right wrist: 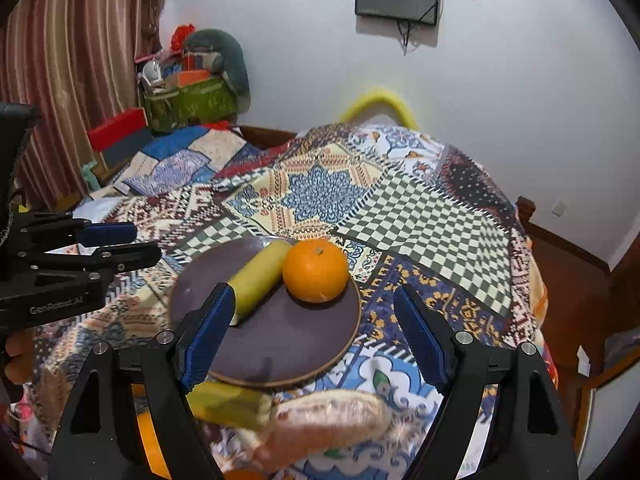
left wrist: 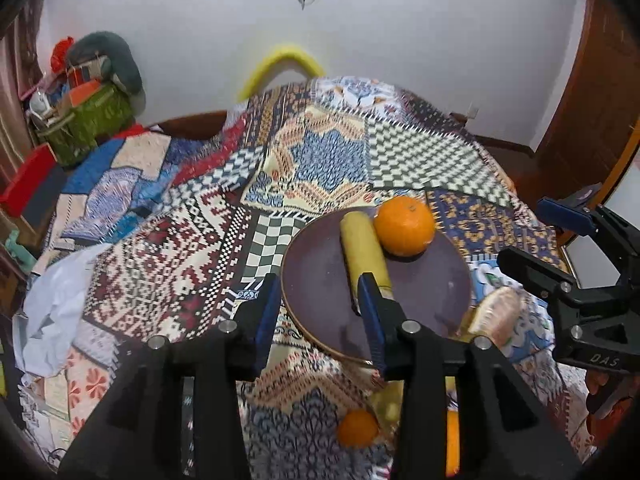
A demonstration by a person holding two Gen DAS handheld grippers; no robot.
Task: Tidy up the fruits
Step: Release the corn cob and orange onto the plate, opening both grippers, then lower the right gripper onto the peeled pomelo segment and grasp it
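Note:
A dark round plate (left wrist: 320, 280) (right wrist: 296, 340) lies on the patterned cloth. On it rest an orange (left wrist: 405, 225) (right wrist: 316, 271) and a yellow banana (left wrist: 365, 256) (right wrist: 258, 278) side by side. My left gripper (left wrist: 320, 312) is open and empty above the plate's near left rim. My right gripper (right wrist: 316, 344) is open and empty over the plate's near edge; it shows in the left wrist view (left wrist: 560, 240) too. Another banana (right wrist: 228, 402), a pinkish wrapped fruit (right wrist: 328, 420) (left wrist: 500, 312) and a small orange (left wrist: 357, 428) lie near the front of the table.
The patterned cloth (left wrist: 312, 160) (right wrist: 400, 208) covers the round table. A green basket of clutter (left wrist: 88, 120) (right wrist: 188, 104) stands at the back left. A white crumpled sheet (left wrist: 52, 304) lies at the left edge. A yellow chair back (left wrist: 280, 66) rises behind the table.

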